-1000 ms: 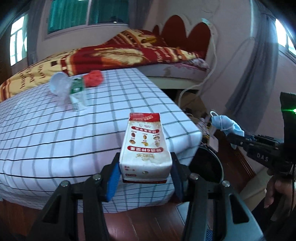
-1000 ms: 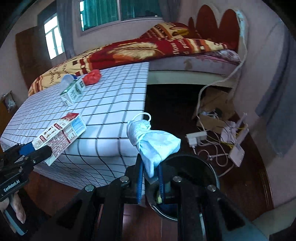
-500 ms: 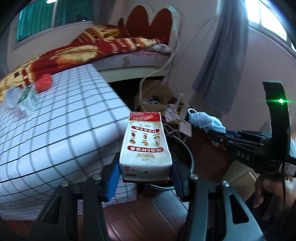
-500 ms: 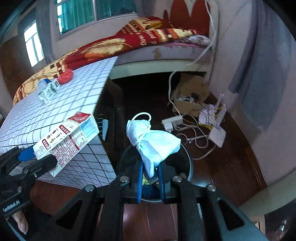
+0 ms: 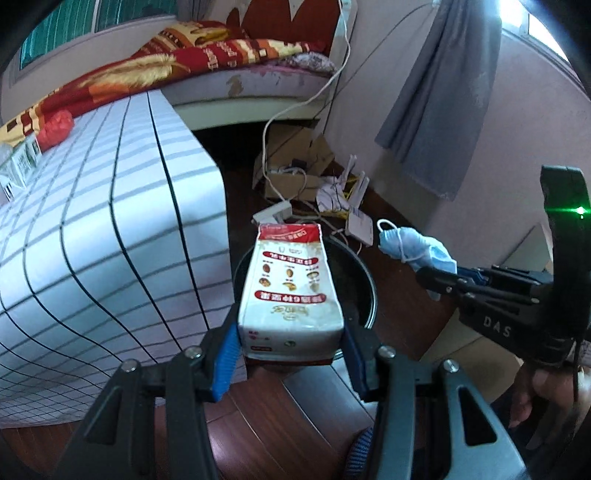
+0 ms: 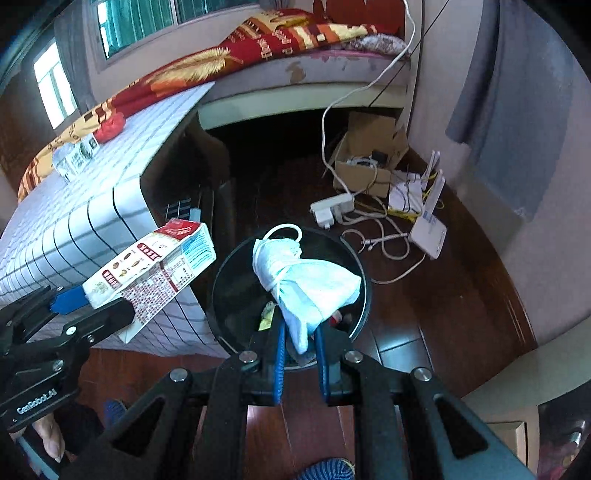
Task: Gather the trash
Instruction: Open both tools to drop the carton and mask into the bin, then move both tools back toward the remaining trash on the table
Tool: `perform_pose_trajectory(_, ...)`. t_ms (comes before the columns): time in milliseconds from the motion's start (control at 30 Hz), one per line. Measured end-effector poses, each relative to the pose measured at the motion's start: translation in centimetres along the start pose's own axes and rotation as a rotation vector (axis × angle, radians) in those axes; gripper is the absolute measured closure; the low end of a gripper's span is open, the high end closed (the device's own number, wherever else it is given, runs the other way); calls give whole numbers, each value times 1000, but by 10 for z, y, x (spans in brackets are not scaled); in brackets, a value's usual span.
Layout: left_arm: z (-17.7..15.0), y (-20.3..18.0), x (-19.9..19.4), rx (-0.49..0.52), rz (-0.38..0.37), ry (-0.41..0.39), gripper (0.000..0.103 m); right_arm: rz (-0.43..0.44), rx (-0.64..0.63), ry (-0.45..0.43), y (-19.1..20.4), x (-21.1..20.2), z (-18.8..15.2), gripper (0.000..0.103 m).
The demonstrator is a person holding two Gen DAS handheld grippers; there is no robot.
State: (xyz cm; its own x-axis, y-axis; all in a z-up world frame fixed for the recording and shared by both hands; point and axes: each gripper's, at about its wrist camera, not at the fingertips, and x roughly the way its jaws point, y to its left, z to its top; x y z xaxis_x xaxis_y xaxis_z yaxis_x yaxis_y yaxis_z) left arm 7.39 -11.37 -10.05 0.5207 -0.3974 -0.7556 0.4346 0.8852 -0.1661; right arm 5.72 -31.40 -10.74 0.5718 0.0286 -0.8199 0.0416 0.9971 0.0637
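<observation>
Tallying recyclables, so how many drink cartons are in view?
2: a red-and-white carton clamped in the left gripper over the bin; a smaller green-and-white carton on the checked bed. Others may be hidden.

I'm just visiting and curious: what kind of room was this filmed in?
Most likely a lived-in bedroom. A bed with a red and gold blanket runs along the wall under a window, and a router and power strip lie on the wooden floor beside a black bin.
</observation>
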Motion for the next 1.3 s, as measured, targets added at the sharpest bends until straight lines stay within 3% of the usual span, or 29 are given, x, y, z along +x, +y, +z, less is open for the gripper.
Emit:
perform_pose_trajectory(533,-10,17,74,-75,-8,149,52,57,-126,173,2,95,-21,87)
perform_pose_trajectory(667,-8,14,91,-90,-42,197,50,65,-184,204,10,116,-20,86)
perform_pose_trajectory(700,-9,15,95,-100,-31,202,41,50,-206,206,11,121,-20,79)
perform_pose_trajectory(733,-9,16,98,-108,2,198,31,-2,-235,214,12,128,-21,42)
perform_pose_trajectory(767,-10,18,100,-119,25,192,22,-40,-244,223,10,133,-23,15)
perform_pose_trajectory(833,-13,22,99,-128,46,192,19,-46,-235,212,3,133,-24,15)
perform_pose_trajectory(933,-20,26,95,-113,85,191,7,-81,-213,207,-8,130,-23,14)
perform_pose_trajectory(1033,-26,31,88,-105,102,184,6,-98,-169,202,-16,124,-20,1)
perform_pose_trajectory(1300,-30,41,49,-100,163,111,3,-100,-184,133,1,87,-16,0)
